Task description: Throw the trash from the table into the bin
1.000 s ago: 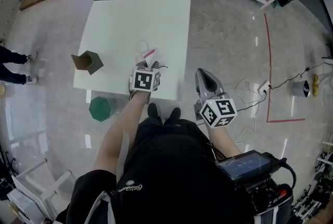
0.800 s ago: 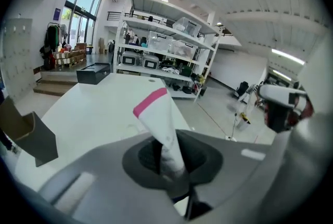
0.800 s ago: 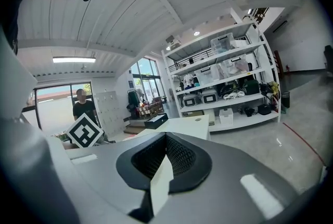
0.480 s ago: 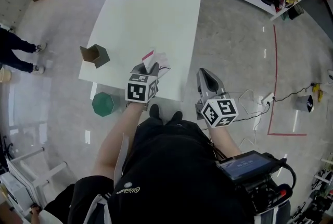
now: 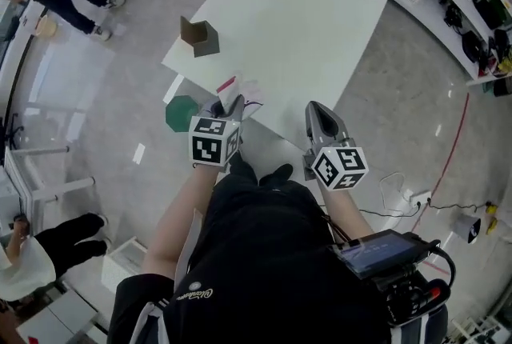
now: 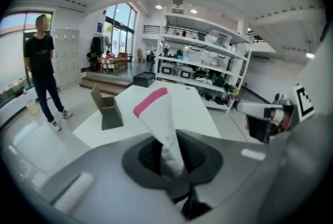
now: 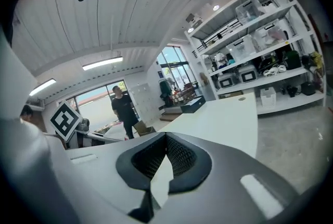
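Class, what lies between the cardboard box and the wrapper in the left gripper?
Nothing: only bare white table separates box and wrapper, seen in the head view.

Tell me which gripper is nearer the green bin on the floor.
Left. The left gripper, shut on the wrapper, hovers just right of the green bin in the head view; the right gripper is farther right.

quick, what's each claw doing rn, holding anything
Left claw: closed on a white wrapper with a pink stripe.
Right claw: closed, holding nothing.
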`<state>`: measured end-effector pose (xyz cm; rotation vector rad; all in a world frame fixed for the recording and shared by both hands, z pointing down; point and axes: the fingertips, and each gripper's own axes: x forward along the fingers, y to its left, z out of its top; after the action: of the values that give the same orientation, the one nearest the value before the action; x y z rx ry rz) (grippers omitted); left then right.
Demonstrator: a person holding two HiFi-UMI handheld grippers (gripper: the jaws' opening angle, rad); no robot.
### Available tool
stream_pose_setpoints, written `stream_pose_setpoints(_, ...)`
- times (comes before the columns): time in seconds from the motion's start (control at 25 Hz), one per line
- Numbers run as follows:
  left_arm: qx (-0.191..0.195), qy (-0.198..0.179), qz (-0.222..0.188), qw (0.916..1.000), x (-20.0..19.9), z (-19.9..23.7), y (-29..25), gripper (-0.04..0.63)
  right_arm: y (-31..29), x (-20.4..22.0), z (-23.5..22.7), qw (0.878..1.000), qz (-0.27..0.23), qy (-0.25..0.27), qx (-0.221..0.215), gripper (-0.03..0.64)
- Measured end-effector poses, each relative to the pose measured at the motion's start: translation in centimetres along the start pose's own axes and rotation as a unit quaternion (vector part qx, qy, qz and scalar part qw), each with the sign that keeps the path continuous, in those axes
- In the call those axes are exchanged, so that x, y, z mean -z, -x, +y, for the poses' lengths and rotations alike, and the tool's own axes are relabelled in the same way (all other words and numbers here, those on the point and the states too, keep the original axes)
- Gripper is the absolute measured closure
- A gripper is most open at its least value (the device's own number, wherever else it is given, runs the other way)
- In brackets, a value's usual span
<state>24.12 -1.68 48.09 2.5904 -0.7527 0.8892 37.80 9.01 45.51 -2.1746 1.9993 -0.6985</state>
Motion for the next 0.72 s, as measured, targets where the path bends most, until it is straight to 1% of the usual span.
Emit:
stream_pose_setpoints(0.08,-0.035,0.021,-0.013,0.9991,0.7,3.1,2.3,0.558,-2.6,0.6,2.9,0.999,0.016,0.011,-0.041,0.615)
stream_pose_setpoints(0.16,-0.069,0.047,-0.026,0.9961,1.4,6.6,4.9,0.558,-5.1,1.2,6.1,0.996,0.030,0.024,-0.079,0.615)
stream_pose_setpoints(0.24,-0.098,0.070,-0.035,0.9921,2.5,10.2,7.4,0.558,-7.5,1.7,9.4,0.993,0.040,0.036,-0.109,0.615)
stream_pose_setpoints(0.32,-0.118,0.090,-0.039,0.9882,4.0,13.8,9.5,0.560,-9.9,2.4,13.1,0.989,0.048,0.048,-0.131,0.615)
stream_pose_setpoints(0.44,-0.137,0.116,-0.045,0.9826,6.6,19.5,12.4,0.560,-13.6,3.9,19.6,0.983,0.061,0.066,-0.161,0.615)
stream_pose_setpoints(0.52,-0.143,0.133,-0.047,0.9795,8.3,23.4,14.0,0.560,-16.0,5.0,24.4,0.978,0.070,0.079,-0.181,0.615)
stream_pose_setpoints(0.72,-0.145,0.148,-0.038,0.9776,11.2,31.9,16.6,0.561,-21.1,7.7,35.1,0.967,0.091,0.099,-0.217,0.615)
